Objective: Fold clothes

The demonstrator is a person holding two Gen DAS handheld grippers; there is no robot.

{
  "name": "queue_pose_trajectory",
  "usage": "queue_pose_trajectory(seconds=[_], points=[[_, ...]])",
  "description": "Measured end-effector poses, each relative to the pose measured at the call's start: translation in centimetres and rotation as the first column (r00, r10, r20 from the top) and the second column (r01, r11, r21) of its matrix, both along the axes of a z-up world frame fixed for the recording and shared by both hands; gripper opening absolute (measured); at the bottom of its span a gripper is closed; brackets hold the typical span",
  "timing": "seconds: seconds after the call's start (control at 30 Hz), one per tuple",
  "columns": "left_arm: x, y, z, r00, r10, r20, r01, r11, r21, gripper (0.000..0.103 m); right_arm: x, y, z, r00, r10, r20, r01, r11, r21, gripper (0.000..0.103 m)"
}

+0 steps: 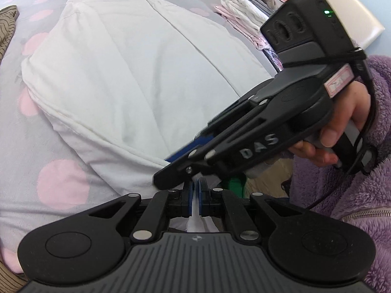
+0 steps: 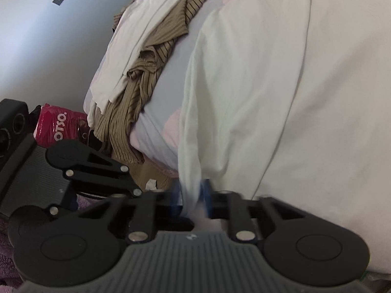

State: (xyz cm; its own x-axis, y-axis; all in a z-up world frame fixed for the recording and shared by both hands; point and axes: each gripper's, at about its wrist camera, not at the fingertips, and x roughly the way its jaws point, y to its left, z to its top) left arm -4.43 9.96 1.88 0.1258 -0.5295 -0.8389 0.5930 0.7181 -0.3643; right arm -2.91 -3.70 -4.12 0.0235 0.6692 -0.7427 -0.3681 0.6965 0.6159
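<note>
The white garment [image 1: 136, 73] lies spread on the bed [image 1: 61, 180], its long axis running from the near hem toward 11 o'clock. The left tool [image 1: 194, 190] is pinched narrow on that hem at 6 o'clock. The right tool [image 2: 193, 195] grips the same edge just beside it, blurred. The rest of the cloth lies ahead of both tools; neither is clearly nearer.

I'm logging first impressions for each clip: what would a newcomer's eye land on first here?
The big white garment spread across the pink-dotted bedsheet fills both views. At its near edge the left gripper and right gripper both pinch its fabric, close together. Next come the folded stack at the far right of the bed and the unfolded brown striped top at the left edge.
</note>
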Motion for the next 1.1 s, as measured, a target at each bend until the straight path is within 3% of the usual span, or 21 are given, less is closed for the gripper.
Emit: queue_pose_trajectory(seconds=[0.2,0.3,0.37,0.5,0.63,0.77,0.9,1.0,1.07,1.1], points=[[0.7,1.3,1.4,0.996,-0.058,-0.062,0.061,0.997,0.040,0.004,-0.1,0.0,-0.2,1.000,0.008,0.006,-0.008,1.000,-0.016,0.009],[1.5,3.1,2.5,0.998,-0.032,-0.047,0.036,0.996,0.087,0.015,0.0,0.0,-0.2,1.000,0.007,0.004,-0.007,1.000,-0.018,0.009],[2.7,4.5,3.0,0.999,0.022,-0.041,-0.019,0.996,0.083,0.028,0.0,-0.1,-0.1,1.000,0.010,0.005,-0.010,1.000,-0.018,0.009],[7.2,7.6,3.0,0.980,0.199,-0.016,-0.198,0.979,0.046,0.040,0.0,0.0,-0.1,1.000,0.019,0.005,-0.019,1.000,-0.016,0.008],[11.7,10.2,1.0,0.911,0.411,-0.019,-0.411,0.911,-0.028,0.044,0.0,0.2,-0.1,0.999,0.034,0.011,-0.034,0.999,-0.014,0.008],[15.9,11.8,-2.1,0.830,0.555,-0.053,-0.556,0.831,-0.018,0.044,0.1,0.5,-0.1,0.999,0.050,0.008,-0.050,0.999,-0.007,0.008],[18.7,12.8,-4.7,0.777,0.621,-0.107,-0.627,0.779,-0.031,0.044,0.0,0.7,0.0,0.997,0.071,0.012,-0.071,0.997,-0.001,0.008],[20.1,12.6,-6.1,0.770,0.622,-0.142,-0.631,0.775,-0.031,0.041,0.0,0.5,0.0,0.997,0.073,0.006,-0.073,0.997,0.006,0.009],[20.5,12.1,-6.4,0.784,0.605,-0.137,-0.612,0.790,-0.016,0.020,0.1,0.4,0.0,0.998,0.069,0.001,-0.069,0.997,0.016,0.008],[20.6,11.7,-6.1,0.797,0.590,-0.125,-0.597,0.802,-0.019,0.016,0.1,0.2,0.1,0.998,0.066,0.000,-0.066,0.998,0.021,0.008]])
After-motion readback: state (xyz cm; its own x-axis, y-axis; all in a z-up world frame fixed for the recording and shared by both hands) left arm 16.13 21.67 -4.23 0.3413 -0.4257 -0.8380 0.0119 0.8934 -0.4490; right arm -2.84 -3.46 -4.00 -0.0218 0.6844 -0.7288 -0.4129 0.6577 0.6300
